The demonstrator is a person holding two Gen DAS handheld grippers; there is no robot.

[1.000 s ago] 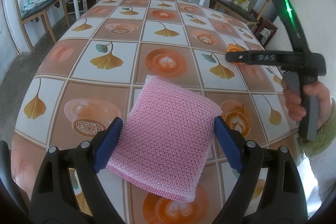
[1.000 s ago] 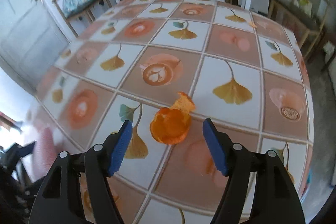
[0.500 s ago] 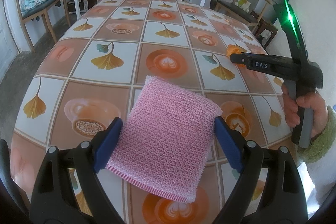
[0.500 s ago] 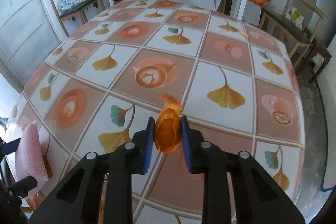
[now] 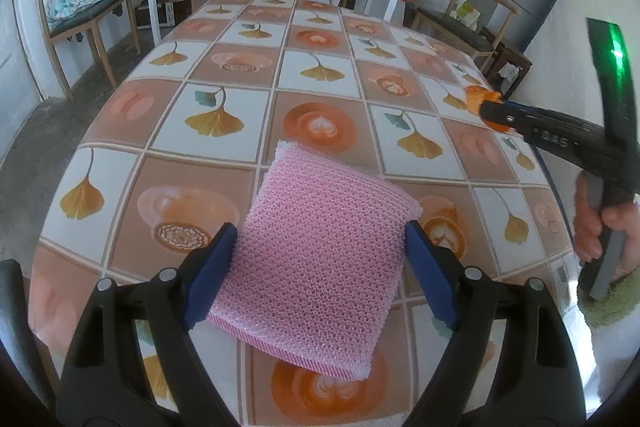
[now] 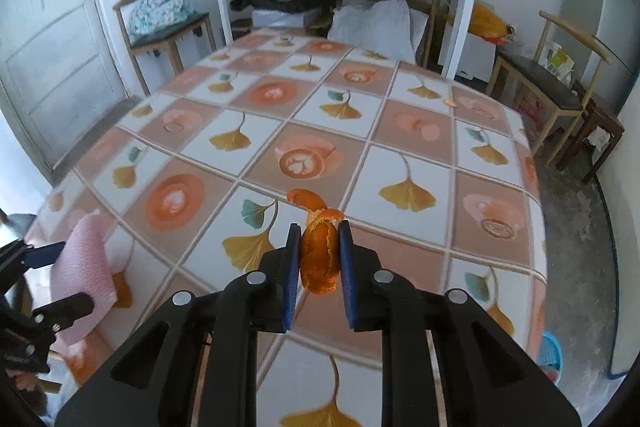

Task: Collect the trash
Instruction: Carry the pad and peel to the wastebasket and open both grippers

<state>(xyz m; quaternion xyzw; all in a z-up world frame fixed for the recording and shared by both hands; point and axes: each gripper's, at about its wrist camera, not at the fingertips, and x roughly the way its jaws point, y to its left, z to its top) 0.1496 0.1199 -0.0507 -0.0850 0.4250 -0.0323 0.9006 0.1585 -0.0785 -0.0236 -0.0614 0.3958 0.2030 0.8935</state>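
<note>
A table covered in a glossy checked cloth printed with ginkgo leaves and coffee cups [image 6: 404, 163] fills most of both views, with white-walled room clutter behind it.

In the lower middle of the left wrist view, the left gripper [image 5: 320, 259] holds a square pink mesh scouring pad [image 5: 320, 251]; its blue pads sit against the pad's two side edges, jaws spread wide, and the pad tilts above the cloth. The same pad shows at the lower left of the right wrist view.

In the lower middle of the right wrist view, the right gripper [image 6: 319, 255] has just been closing its jaws and now pinches a curled piece of orange citrus peel [image 6: 318, 251] between narrow-set blue pads, clear of the cloth. A loose tongue of peel sticks out beyond the fingertips. In the left wrist view the peel appears small at the right edge, at the tip of the black tool held by a person's hand [image 5: 600, 223].

A small blue basket [image 6: 552, 355] sits on the floor at the lower right of the right wrist view; likely the bin.

The risk, as a judgement: the peel is thin and springy, so it could slip or tear during the carry and drop onto the floor.
</note>
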